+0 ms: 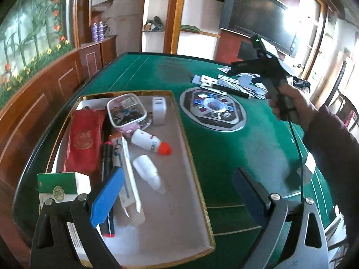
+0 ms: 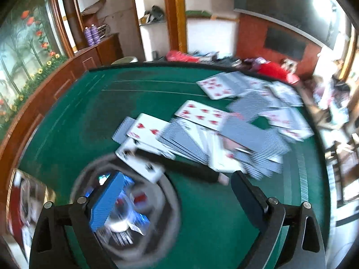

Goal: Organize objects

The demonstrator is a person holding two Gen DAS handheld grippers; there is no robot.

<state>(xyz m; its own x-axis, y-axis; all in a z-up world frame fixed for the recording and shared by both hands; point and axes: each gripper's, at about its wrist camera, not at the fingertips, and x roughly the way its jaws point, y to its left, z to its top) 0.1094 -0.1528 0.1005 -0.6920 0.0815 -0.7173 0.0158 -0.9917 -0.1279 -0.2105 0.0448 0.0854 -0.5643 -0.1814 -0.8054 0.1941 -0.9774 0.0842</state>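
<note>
A gold-rimmed tray on the green table holds a red pouch, a clear-lidded box, a white charger, a white bottle with an orange cap, another white bottle, a toothpaste box, pens and a green-white carton. My left gripper is open and empty above the tray's near end. My right gripper is open and empty above the table centre; in the left view it hovers over scattered playing cards. A black pen lies by the cards.
A round control panel sits in the table's middle. A wooden cabinet with purple cans stands at the far left. Red bags and clutter lie beyond the table's far edge. A television hangs on the back wall.
</note>
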